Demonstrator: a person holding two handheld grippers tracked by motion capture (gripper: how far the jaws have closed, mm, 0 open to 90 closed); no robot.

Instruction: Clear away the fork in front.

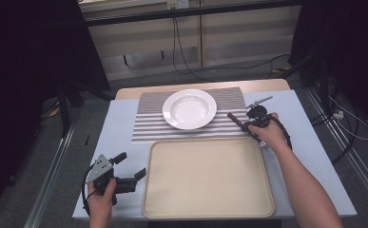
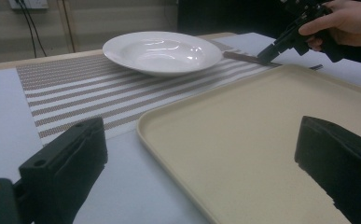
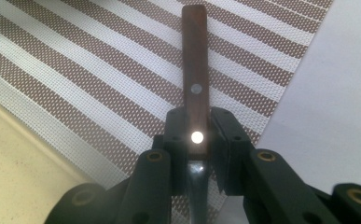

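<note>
My right gripper (image 1: 246, 125) (image 3: 197, 135) is shut on a utensil with a brown wooden handle (image 1: 234, 118) (image 3: 195, 70) that has two metal rivets. The handle points away from the gripper, low over the right edge of a striped placemat (image 1: 148, 126) (image 3: 99, 79). In the left gripper view the right gripper (image 2: 272, 48) and its hand are at the upper right, beside a white plate (image 2: 162, 51). The plate (image 1: 189, 109) sits on the placemat (image 2: 66, 88). My left gripper (image 1: 130, 165) (image 2: 201, 163) stands open and holds nothing, at the table's front left, beside a beige tray (image 1: 208, 178) (image 2: 243, 135).
The tray's corner (image 3: 10, 158) lies close to the left of the held utensil. The table (image 1: 310, 142) has a pale blue-grey cover. Cables trail on the floor (image 1: 248, 71) behind the table, and dark stands flank it on both sides.
</note>
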